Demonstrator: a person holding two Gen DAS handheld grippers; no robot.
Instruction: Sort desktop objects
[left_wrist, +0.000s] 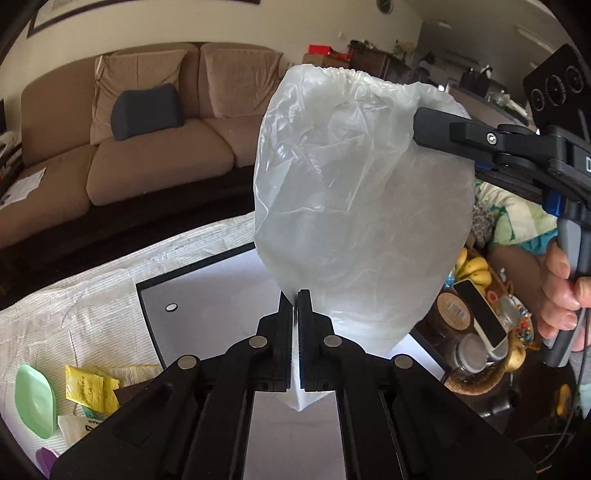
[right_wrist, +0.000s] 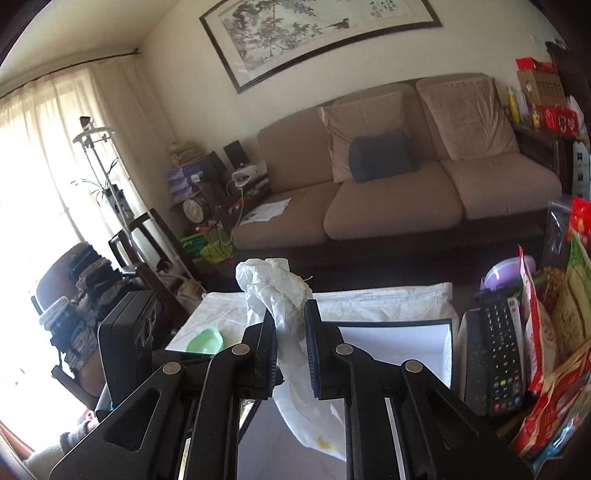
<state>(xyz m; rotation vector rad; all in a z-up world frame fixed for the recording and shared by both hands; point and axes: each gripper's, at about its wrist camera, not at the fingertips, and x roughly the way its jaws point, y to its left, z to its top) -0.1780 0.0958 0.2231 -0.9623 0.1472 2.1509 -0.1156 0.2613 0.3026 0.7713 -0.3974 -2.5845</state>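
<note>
Left gripper (left_wrist: 294, 295): jaws pinched together on the plastic bag's (left_wrist: 362, 192) lower edge.
Right gripper (right_wrist: 290, 325): clamped on its bunched, elastic rim.
Bag: stretched between them above the white box (left_wrist: 207, 295).
Advice: keep both grips firm, lower evenly.

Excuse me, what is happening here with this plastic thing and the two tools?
A person is holding one translucent plastic bag between two hand-held grippers. The left gripper has its jaws shut on one edge of the bag, and the right gripper is shut on a bunched part of it. The bag hangs stretched above a white box on the table. A green dish and yellow packets lie nearby.
</note>
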